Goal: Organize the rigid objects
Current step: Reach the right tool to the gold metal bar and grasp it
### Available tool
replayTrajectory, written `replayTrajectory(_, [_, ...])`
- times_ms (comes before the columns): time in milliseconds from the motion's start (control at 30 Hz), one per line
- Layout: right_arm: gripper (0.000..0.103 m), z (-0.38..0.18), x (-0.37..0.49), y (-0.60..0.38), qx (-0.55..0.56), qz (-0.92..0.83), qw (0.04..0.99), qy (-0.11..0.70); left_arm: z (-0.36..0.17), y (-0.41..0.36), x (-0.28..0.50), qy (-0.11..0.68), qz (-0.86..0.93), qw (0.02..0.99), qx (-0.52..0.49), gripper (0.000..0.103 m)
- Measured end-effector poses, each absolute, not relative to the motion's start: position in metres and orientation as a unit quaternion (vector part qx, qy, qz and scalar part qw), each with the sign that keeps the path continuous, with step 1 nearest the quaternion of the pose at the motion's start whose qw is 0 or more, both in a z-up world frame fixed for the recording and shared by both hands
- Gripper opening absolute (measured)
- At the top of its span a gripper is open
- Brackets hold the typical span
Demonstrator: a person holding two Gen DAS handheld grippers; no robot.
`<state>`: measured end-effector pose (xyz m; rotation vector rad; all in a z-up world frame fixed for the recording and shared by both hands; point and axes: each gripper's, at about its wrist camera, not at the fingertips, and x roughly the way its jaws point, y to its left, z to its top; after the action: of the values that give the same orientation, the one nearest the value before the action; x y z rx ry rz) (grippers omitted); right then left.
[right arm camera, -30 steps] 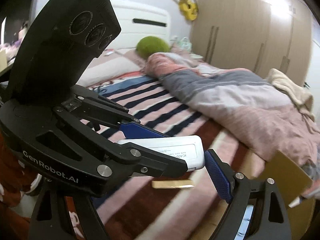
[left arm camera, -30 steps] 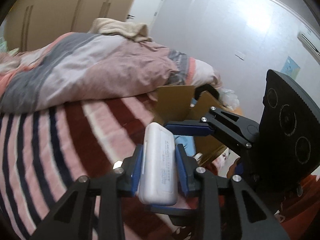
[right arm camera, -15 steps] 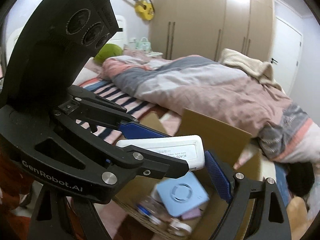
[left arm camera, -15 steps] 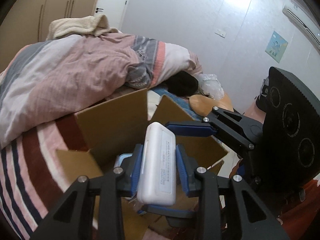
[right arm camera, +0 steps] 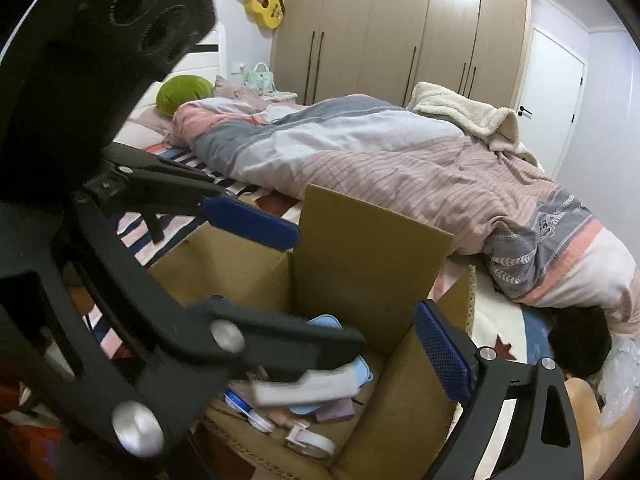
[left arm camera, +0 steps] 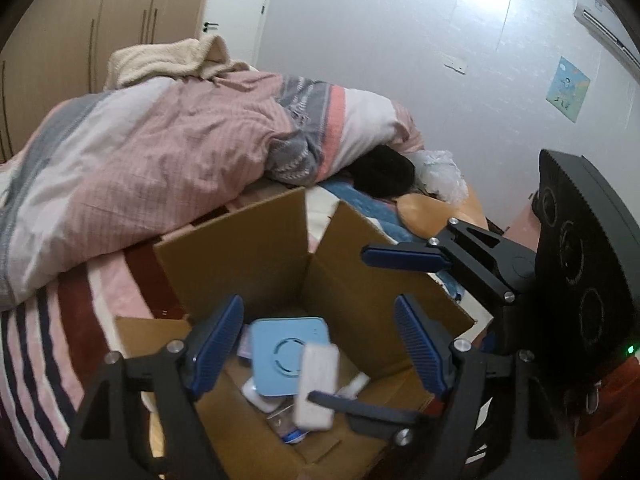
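A white rounded rectangular case (left arm camera: 315,385) shows blurred inside the open cardboard box (left arm camera: 256,264), tilted over a light blue square device (left arm camera: 289,354). Small items, among them a white tape dispenser (right arm camera: 310,441), lie on the box floor.

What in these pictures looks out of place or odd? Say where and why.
The white case is blurred and tilted over the blue device in the cardboard box. The left gripper has just been opening; its pads no longer touch the case, which looks mid-drop.

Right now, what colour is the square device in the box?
Light blue device, clearest in the left wrist view.
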<state>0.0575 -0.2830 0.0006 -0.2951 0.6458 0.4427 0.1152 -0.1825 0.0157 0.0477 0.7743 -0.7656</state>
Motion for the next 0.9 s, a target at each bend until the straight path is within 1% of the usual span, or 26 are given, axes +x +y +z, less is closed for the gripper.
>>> replayTrajectory(300, [0.092, 0.013, 0.049, -0.267, -0.136, 0.221, 0.915, 0.307, 0.029, -0.132, 0.096, 0.338, -0.323, 0.884, 0.005, 0.075])
replayTrajectory(533, [0.092, 0.028, 0.039, -0.212, -0.152, 0.264, 0.907, 0.291, 0.034, -0.045, 0.077, 0.311, -0.26, 0.914, -0.033, 0.075])
replayTrajectory(767, [0.092, 0.016, 0.03, -0.126, -0.169, 0.353, 0.873, 0.292, 0.011, 0.042, 0.056, 0.307, -0.181, 0.932, -0.062, 0.075])
replayTrajectory(900, [0.092, -0.008, 0.029, -0.079, -0.18, 0.392, 0.846, 0.313, -0.017, 0.081, 0.047, 0.323, -0.142, 0.932, -0.083, 0.075])
